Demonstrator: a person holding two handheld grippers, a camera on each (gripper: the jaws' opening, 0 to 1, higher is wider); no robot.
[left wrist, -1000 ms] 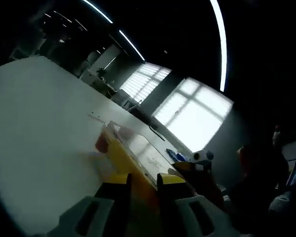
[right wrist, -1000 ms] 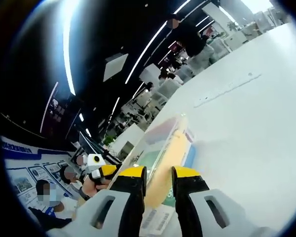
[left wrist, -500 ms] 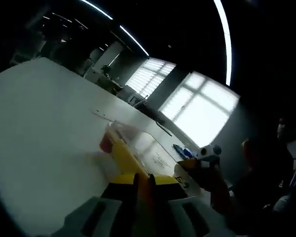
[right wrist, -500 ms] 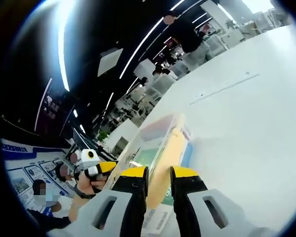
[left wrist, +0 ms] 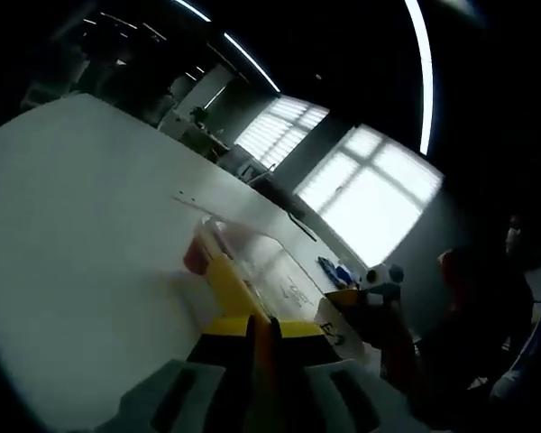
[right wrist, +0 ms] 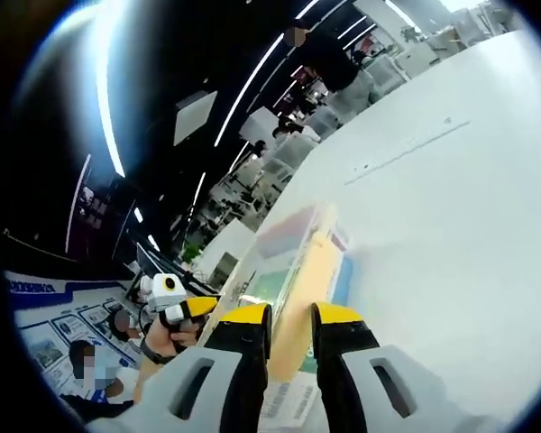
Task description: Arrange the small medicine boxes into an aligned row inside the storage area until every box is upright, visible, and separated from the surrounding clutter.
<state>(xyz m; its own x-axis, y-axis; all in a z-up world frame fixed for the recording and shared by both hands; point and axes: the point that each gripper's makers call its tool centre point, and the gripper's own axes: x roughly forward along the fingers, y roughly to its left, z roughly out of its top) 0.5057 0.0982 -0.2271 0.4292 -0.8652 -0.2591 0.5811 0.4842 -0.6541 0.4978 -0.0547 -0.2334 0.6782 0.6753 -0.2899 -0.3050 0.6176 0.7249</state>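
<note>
A broad white worktop [left wrist: 81,225] spreads under both grippers. On it lies a clear plastic storage tray [right wrist: 293,244], long and shallow, its yellow edge [left wrist: 227,281] running toward the left gripper [left wrist: 262,327]. Blurred medicine boxes [right wrist: 275,287] sit inside the tray; whether they stand upright cannot be told. In the left gripper view the jaws are pressed together on the tray's yellow edge. In the right gripper view the right gripper [right wrist: 290,317] has its jaws slightly apart, the tray's pale rim between them; contact cannot be told. The left gripper [right wrist: 173,302] also shows there, held in a hand [right wrist: 159,341].
</note>
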